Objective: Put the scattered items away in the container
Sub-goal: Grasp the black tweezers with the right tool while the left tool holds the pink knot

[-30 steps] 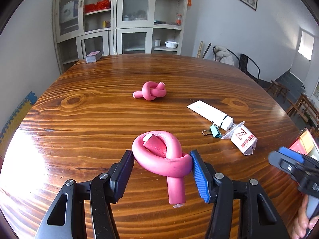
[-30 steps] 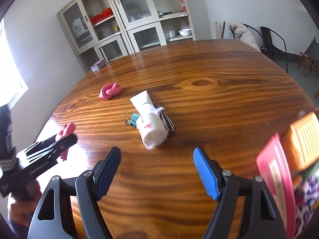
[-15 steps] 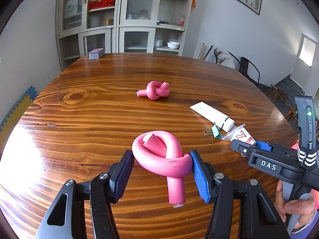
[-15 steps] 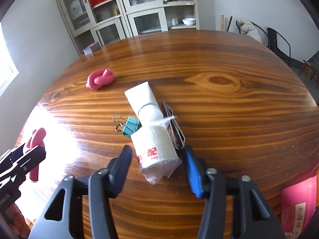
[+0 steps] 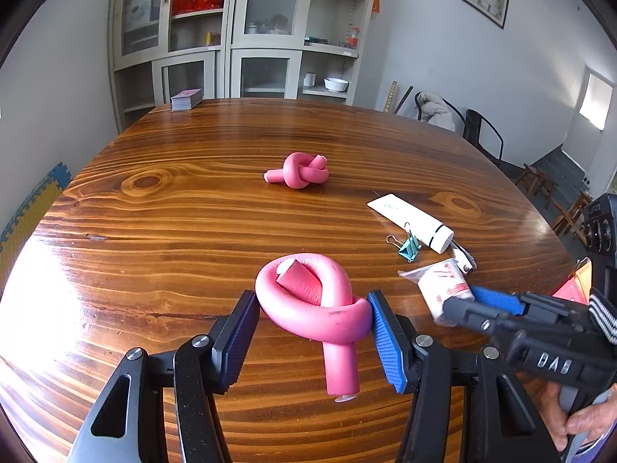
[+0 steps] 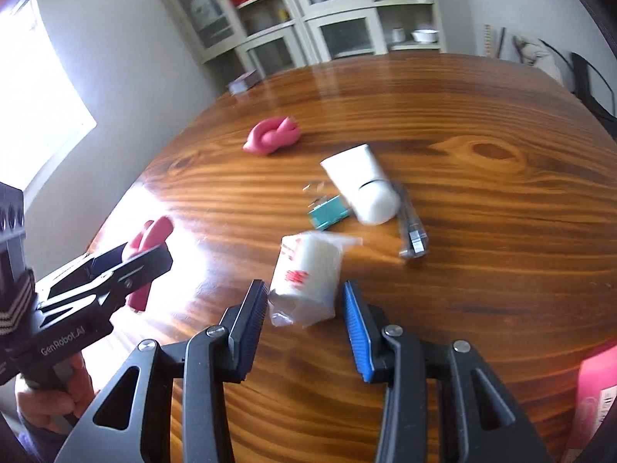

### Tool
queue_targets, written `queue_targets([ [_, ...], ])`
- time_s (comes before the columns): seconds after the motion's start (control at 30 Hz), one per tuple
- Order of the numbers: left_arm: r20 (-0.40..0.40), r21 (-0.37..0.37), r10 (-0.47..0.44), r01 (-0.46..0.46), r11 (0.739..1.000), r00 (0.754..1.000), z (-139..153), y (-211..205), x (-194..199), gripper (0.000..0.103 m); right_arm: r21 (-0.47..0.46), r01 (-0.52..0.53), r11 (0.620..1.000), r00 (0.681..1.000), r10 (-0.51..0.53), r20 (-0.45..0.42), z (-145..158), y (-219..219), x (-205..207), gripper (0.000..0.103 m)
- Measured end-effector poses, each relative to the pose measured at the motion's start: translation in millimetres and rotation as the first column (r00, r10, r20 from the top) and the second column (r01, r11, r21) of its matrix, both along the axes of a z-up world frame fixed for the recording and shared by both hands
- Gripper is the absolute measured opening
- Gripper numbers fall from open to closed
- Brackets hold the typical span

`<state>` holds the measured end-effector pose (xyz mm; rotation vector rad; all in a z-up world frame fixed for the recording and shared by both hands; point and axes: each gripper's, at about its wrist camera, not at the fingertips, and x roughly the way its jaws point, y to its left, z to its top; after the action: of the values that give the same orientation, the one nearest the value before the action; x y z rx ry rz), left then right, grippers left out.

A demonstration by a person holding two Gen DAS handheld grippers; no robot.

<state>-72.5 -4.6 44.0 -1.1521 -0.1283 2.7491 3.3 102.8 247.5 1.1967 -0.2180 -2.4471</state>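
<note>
The left gripper [image 5: 312,332] is clamped about halfway open on a looped pink foam tube [image 5: 314,301], both blue pads pressed against the loop's sides, its loose end lying on the wooden table [image 5: 173,231]. The right gripper [image 6: 304,312] is closing around a white roll in clear plastic wrap [image 6: 306,274]; the left pad is seen at the wrap, while a narrow gap shows at the right pad. Just beyond the roll a teal binder clip [image 6: 328,212], a white tube [image 6: 366,189] and a small metal item [image 6: 412,231] are clustered. Farther left a knotted pink foam tube [image 5: 302,171] is lying alone. A pink container edge [image 6: 595,393] is seen at the near right.
</note>
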Motion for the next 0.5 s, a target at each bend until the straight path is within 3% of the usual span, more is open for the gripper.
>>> queue_targets([
  [0.1, -0.007, 0.003, -0.007, 0.007, 1.0, 1.0, 2, 1, 1, 0.059, 0.041, 0.123, 0.992, 0.992, -0.122, -0.028, 7, 23, -3, 0.044],
  [0.23, -0.012, 0.006, -0.029, 0.029, 1.0, 0.999, 4, 5, 3, 0.059, 0.02, 0.177, 0.984, 0.984, -0.177, -0.013, 7, 41, -11, 0.044],
  [0.4, -0.009, 0.009, -0.026, 0.026, 1.0, 1.0, 3, 5, 3, 0.059, -0.048, 0.092, 0.995, 0.996, -0.092, 0.012, 5, 31, -12, 0.045],
  [0.5, -0.012, 0.013, -0.022, 0.022, 1.0, 1.0, 4, 4, 4, 0.059, -0.095, -0.011, 0.995, 0.999, 0.014, 0.033, 0, 16, -11, 0.044],
])
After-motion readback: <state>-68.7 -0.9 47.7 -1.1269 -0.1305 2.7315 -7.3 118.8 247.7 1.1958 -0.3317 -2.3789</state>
